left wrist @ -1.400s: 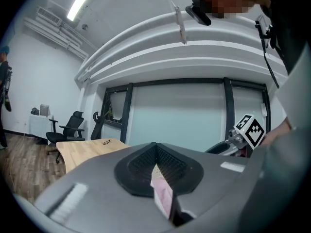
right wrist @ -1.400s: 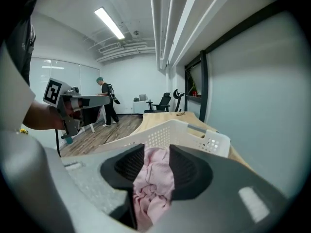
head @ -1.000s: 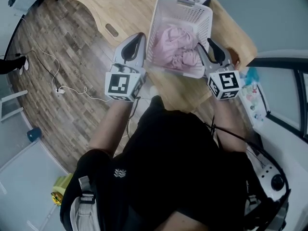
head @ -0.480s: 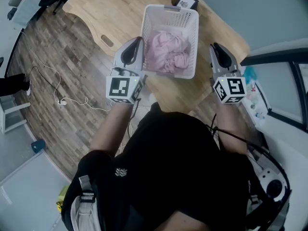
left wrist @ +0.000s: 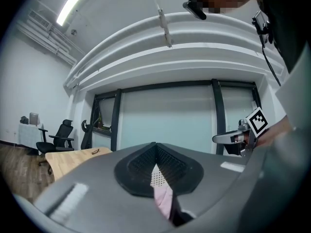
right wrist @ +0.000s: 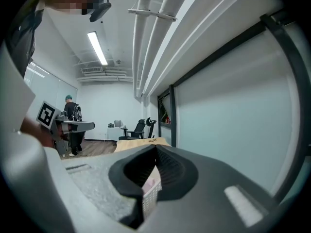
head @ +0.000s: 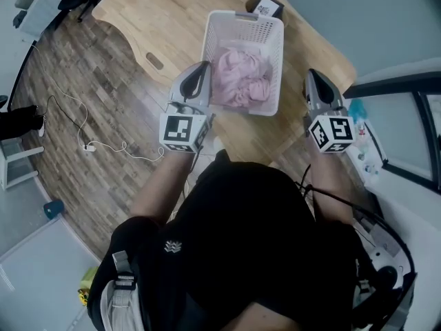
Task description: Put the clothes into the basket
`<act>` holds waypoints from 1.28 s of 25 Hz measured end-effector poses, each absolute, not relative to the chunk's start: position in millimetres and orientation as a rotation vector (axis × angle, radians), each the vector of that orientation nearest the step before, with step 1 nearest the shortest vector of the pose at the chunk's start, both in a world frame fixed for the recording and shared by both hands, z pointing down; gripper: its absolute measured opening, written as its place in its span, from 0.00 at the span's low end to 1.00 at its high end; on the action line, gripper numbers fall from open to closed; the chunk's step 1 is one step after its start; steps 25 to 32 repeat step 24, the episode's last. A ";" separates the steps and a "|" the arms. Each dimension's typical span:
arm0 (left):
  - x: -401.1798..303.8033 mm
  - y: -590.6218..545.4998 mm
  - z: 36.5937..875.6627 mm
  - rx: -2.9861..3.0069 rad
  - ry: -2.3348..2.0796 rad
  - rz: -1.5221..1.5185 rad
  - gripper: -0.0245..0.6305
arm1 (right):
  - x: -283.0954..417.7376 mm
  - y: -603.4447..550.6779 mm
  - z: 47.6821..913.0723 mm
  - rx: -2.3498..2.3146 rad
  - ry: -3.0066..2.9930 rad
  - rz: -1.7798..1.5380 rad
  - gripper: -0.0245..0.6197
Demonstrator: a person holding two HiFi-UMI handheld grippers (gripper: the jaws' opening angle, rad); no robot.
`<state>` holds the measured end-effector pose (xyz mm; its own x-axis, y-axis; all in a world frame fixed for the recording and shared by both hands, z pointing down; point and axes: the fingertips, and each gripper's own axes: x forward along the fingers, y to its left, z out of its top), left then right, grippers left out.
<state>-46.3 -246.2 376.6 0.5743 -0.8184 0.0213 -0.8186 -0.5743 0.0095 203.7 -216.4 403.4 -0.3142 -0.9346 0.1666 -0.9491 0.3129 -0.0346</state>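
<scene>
A white slatted basket (head: 271, 55) stands on the wooden table (head: 165, 16) with a heap of pink clothes (head: 239, 80) inside it. My left gripper (head: 201, 67) hovers at the basket's near left edge, its jaws together with nothing in them. Through the slit below its fingertips (left wrist: 155, 144) I see basket mesh and pink cloth (left wrist: 163, 198). My right gripper (head: 313, 76) is held to the right of the basket, apart from it, jaws shut and empty. In the right gripper view (right wrist: 156, 147) a strip of basket wall (right wrist: 150, 193) shows below the closed tips.
A small box with a square marker (head: 265, 7) lies just behind the basket. Cables (head: 83, 126) trail over the wood floor at the left. A white counter with small items (head: 364, 143) runs along the right. A person (right wrist: 73, 115) stands far off, near office chairs (right wrist: 138, 129).
My right gripper drew back from the basket's right side to clear of it, and its jaws closed. The left gripper stayed beside the basket's left edge.
</scene>
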 end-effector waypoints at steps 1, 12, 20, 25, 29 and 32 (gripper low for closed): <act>-46.6 -246.4 378.1 2.771 -1.439 0.030 0.05 | 204.8 -217.1 404.6 1.772 -2.446 0.194 0.04; -46.6 -251.2 375.1 2.783 -1.431 0.034 0.05 | 208.0 -216.6 402.4 1.788 -2.442 0.187 0.04; -39.5 -255.5 376.2 2.796 -1.415 0.039 0.05 | 214.4 -214.6 405.4 1.790 -2.436 0.191 0.04; -41.6 -262.3 376.3 2.793 -1.428 0.028 0.05 | 215.9 -215.2 409.6 1.789 -2.427 0.195 0.04; -41.6 -262.3 376.3 2.793 -1.428 0.028 0.05 | 215.9 -215.2 409.6 1.789 -2.427 0.195 0.04; -41.6 -262.3 376.3 2.793 -1.428 0.028 0.05 | 215.9 -215.2 409.6 1.789 -2.427 0.195 0.04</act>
